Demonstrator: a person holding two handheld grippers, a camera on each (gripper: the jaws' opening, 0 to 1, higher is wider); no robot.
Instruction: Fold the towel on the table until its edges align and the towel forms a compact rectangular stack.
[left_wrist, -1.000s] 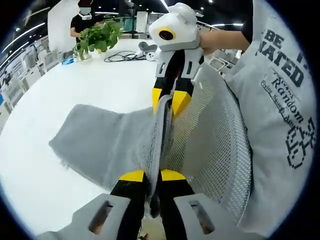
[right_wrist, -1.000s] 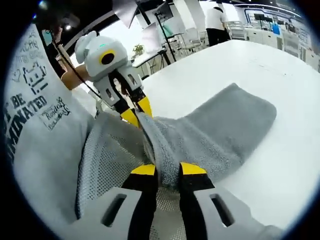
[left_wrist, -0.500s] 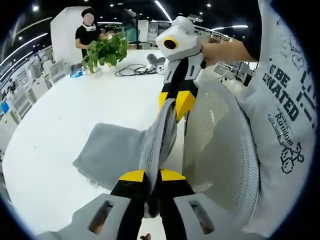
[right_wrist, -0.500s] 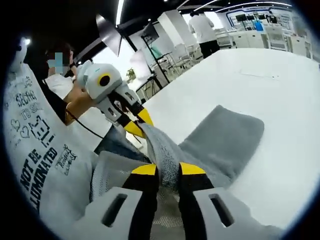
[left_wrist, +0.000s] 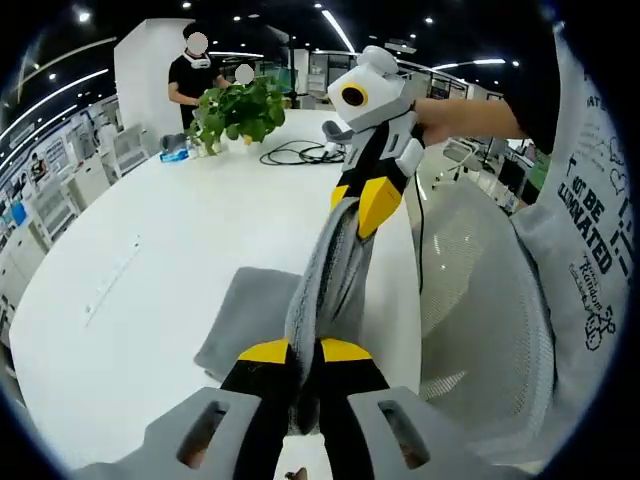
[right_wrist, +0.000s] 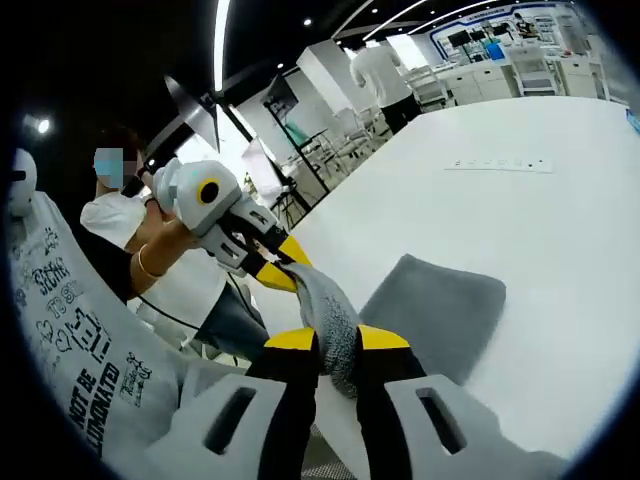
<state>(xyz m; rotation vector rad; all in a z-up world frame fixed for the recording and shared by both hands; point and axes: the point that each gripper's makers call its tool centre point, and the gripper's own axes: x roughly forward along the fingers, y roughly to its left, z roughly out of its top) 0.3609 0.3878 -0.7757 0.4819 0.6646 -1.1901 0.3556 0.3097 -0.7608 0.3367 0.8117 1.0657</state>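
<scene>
Towel (left_wrist: 322, 275), grey, hangs stretched as a narrow band in the left gripper view, its near edge pinched between the closed jaws of the left hand-held gripper (left_wrist: 304, 352) and its far edge clamped by the right hand-held gripper (left_wrist: 362, 205), whose yellow tips meet on the cloth. The lower part of the towel lies flat on the white surface (left_wrist: 150, 270). A potted plant (left_wrist: 238, 108) and a black cable (left_wrist: 300, 155) sit at the far end, and a mesh chair back (left_wrist: 480, 300) stands just beside the surface. In the right gripper view, the right hand-held gripper (right_wrist: 338, 342) grips the towel (right_wrist: 420, 310) tightly; the left hand-held gripper (right_wrist: 275, 270) holds the opposite edge, while the rest drapes onto the surface (right_wrist: 520, 200).
</scene>
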